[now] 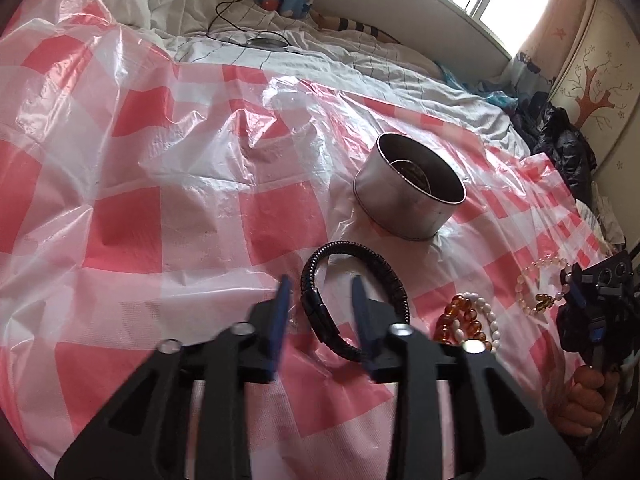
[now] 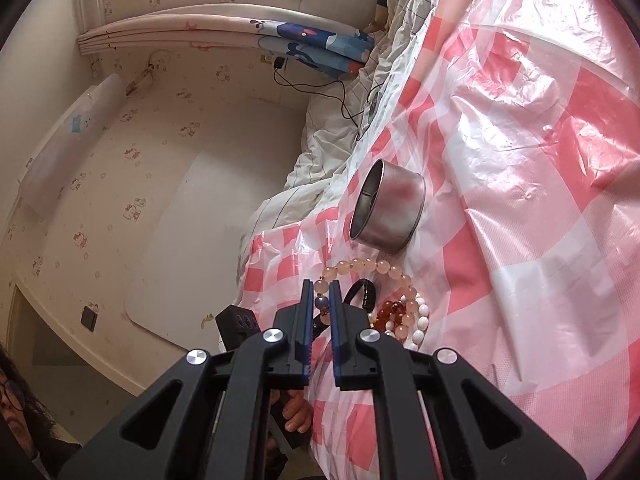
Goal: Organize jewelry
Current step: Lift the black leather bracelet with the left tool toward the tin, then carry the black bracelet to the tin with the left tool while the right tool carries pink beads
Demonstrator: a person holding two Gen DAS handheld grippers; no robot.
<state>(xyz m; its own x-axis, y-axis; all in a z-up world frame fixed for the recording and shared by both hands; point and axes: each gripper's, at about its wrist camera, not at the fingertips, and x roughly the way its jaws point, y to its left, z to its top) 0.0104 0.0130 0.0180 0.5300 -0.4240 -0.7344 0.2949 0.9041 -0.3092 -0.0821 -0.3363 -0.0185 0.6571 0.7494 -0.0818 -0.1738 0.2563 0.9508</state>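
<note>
A round metal tin stands open on the pink checked plastic sheet; it also shows in the right wrist view. A black braided bracelet lies in front of the tin. My left gripper is open, its fingers astride the bracelet's near left side. An amber bead bracelet and a white bead bracelet lie to the right. My right gripper is shut on the pale pink bead bracelet, pinching it at a blue bead.
The sheet covers a rumpled bed with a white quilt and a black cable at the far side. Dark clothes lie at the bed's right edge. The bed edge and wall are left of the right gripper.
</note>
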